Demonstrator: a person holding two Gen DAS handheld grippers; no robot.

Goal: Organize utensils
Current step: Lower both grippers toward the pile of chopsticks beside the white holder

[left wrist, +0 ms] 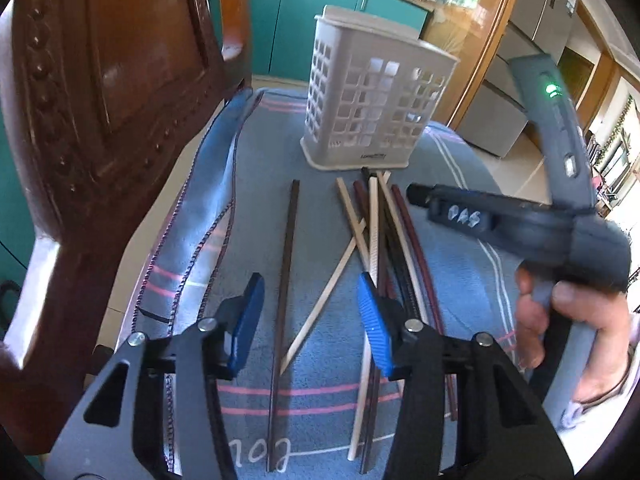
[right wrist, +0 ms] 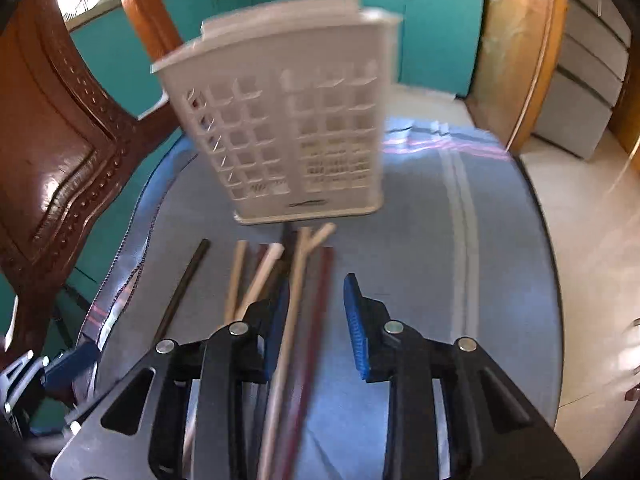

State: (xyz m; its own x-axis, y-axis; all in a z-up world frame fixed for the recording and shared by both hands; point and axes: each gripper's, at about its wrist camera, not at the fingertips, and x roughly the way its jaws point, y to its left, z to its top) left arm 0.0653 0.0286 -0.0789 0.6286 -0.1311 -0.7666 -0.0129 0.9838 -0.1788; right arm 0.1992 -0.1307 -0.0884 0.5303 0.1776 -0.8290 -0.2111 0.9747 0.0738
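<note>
Facing one white basket [left wrist: 372, 100], your two spread grippers [left wrist: 312, 320] [right wrist: 316, 328] hover over roughly eight chopsticks [left wrist: 372, 232]. Striped blue cloth [left wrist: 320, 360] beneath; teal cabinets [left wrist: 304, 12] behind.

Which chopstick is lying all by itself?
The dark brown chopstick farthest left on the blue cloth. It lies straight and alone, touching no other, while the rest cross in a pile in front of the white basket.
</note>
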